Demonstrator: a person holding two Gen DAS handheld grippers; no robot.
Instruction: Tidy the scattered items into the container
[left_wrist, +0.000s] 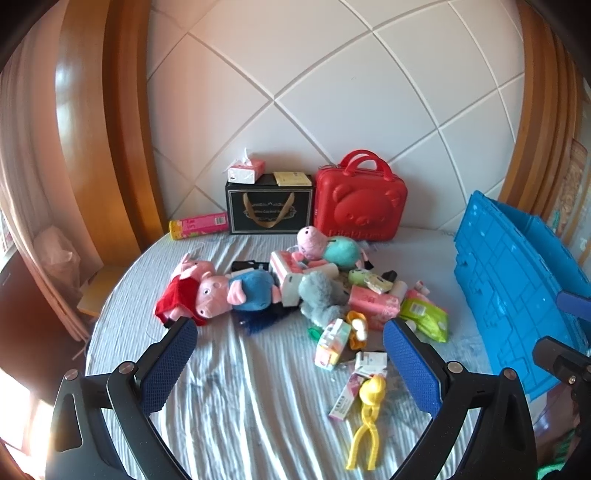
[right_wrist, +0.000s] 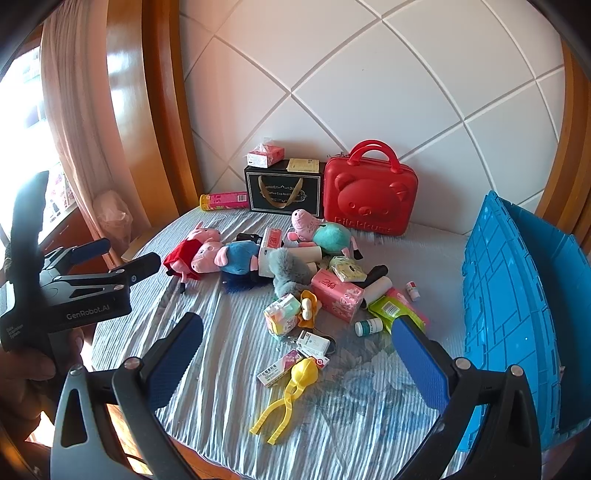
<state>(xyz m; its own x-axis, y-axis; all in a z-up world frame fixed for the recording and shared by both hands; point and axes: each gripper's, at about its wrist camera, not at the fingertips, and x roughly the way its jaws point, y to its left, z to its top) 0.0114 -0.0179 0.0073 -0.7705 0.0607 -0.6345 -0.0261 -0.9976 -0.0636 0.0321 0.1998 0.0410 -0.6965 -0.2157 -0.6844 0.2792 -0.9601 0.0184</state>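
Both grippers, left (left_wrist: 290, 343) and right (right_wrist: 297, 341), hover with jaws apart over toys (right_wrist: 221, 256) beside the blue crate (right_wrist: 517, 295); yellow tongs (right_wrist: 284, 400) lie with arms apart

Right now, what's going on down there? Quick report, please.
Left gripper open, empty. Right gripper open, empty. Toys and packets, yellow scoop tongs nearest, lie scattered on the bed; none visibly in the blue crate. Nothing blocking.
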